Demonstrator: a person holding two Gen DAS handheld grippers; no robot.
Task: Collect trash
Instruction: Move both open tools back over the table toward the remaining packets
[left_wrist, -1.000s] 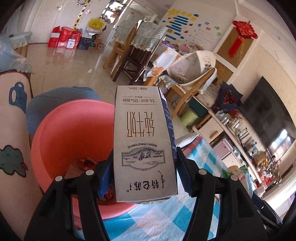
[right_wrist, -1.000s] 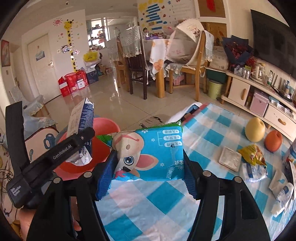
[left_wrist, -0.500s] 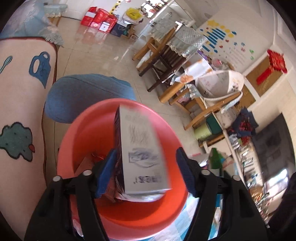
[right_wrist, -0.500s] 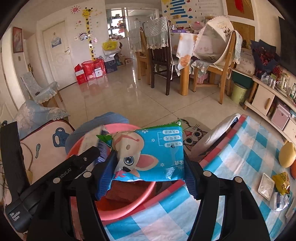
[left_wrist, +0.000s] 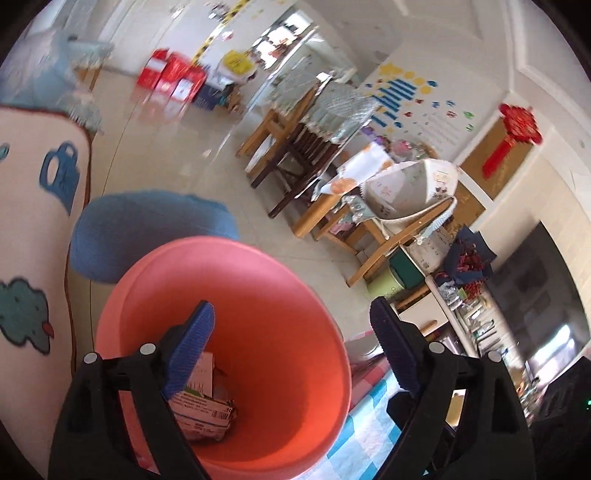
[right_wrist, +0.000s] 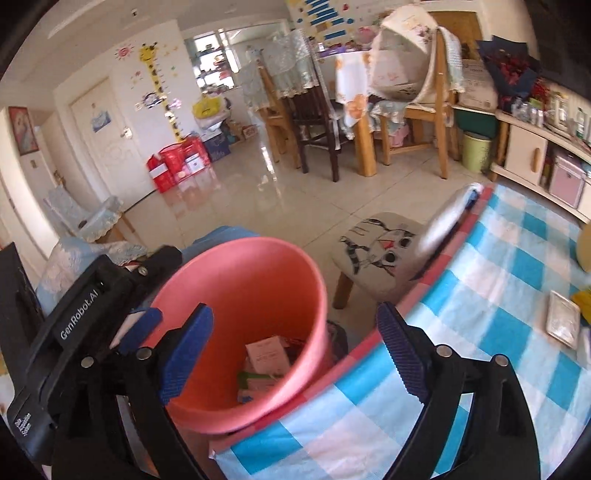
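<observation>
My left gripper (left_wrist: 291, 339) stands wide apart with nothing between its blue pads (left_wrist: 192, 343); its jaws have just been opening. My right gripper (right_wrist: 291, 347) is the same, jaws just opened and bare, pads (right_wrist: 400, 354) gripping nothing. In the right view the left gripper's black body shows at the lower left, close beside the bucket's rim.

Both point down into the pink bucket (left_wrist: 280, 302), which stands on the floor just off the edge of the checked cloth (right_wrist: 480, 306). At the bottom of the bucket lies the trash (left_wrist: 201, 406): a crumpled packet with green print, and a pale carton (right_wrist: 267, 356) resting among other wrappers. I cannot tell the pieces apart further; they overlap.

On the cloth to the right, well apart from the bucket, a flat pale packet (right_wrist: 563, 319) lies, with a bit of yellow wrapper at the frame's edge beyond it.

Just behind the bucket is a blue cushion (left_wrist: 147, 229), and to the right of it a small stool (right_wrist: 380, 251) with a cartoon cat on its seat. Farther off across the shiny tiled floor stand wooden chairs and a table (right_wrist: 354, 110), red boxes (right_wrist: 177, 162) by the wall, and a green bin (right_wrist: 476, 151) under the sideboard.
</observation>
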